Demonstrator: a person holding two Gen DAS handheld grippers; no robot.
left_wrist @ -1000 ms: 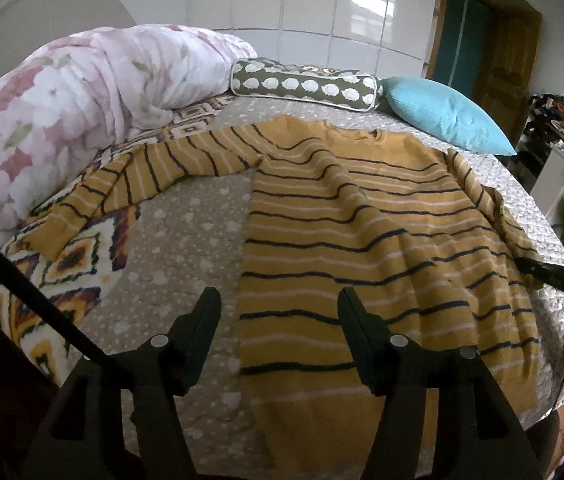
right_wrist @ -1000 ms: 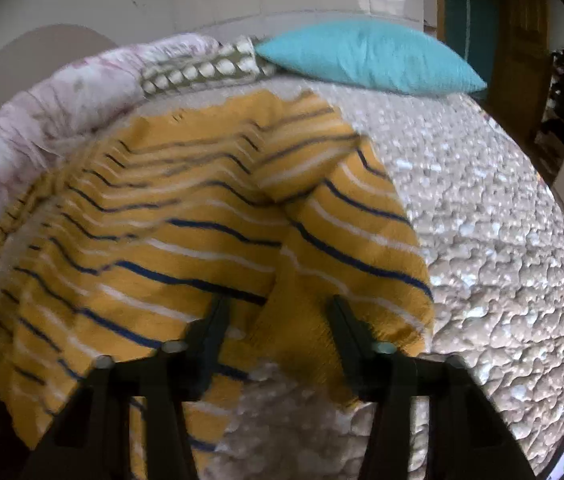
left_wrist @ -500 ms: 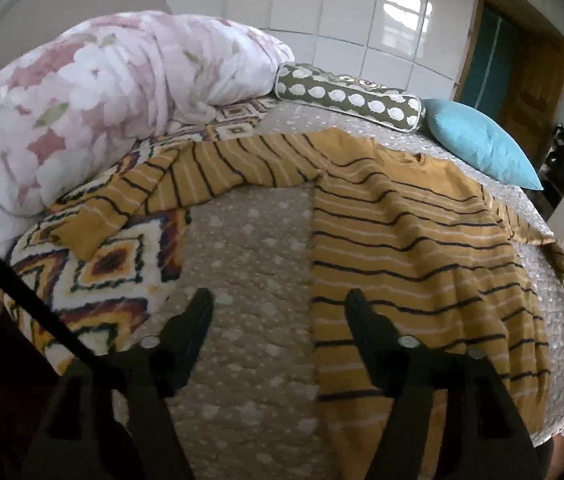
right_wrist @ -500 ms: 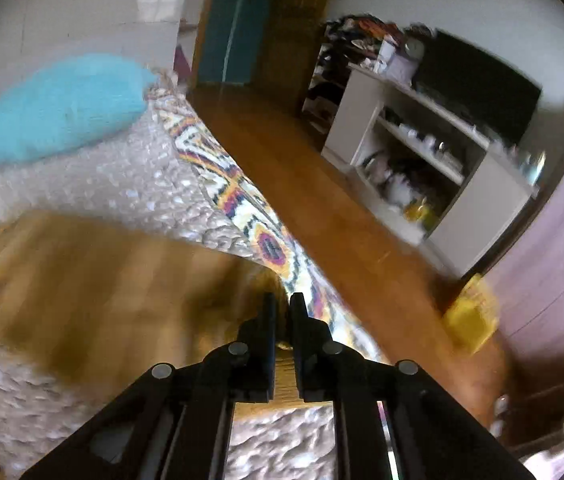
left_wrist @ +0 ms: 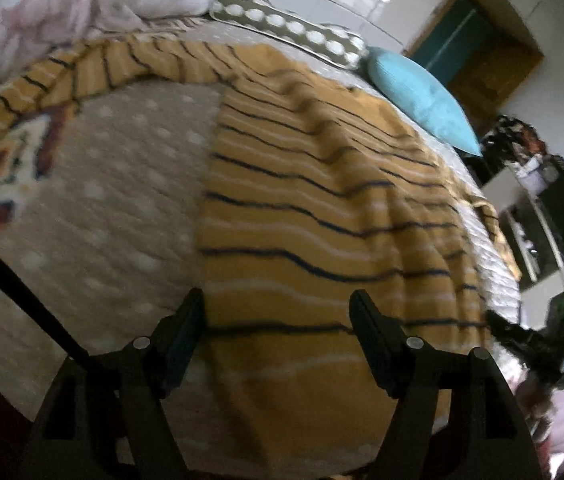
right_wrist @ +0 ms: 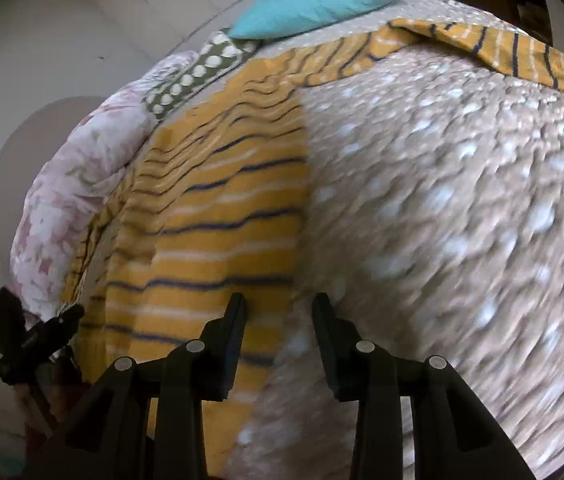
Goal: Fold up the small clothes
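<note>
One sweater (left_wrist: 321,216), yellow w/ stripes, lies flat on the bed (left_wrist: 122,184), both sleeves out. Knit looks soft, floppy, light, so I'd pinch hem corners or cuffs. My left gripper (left_wrist: 278,316) & right gripper (right_wrist: 278,320): fingers apart, holding nothing. Two pillows behind.
</note>
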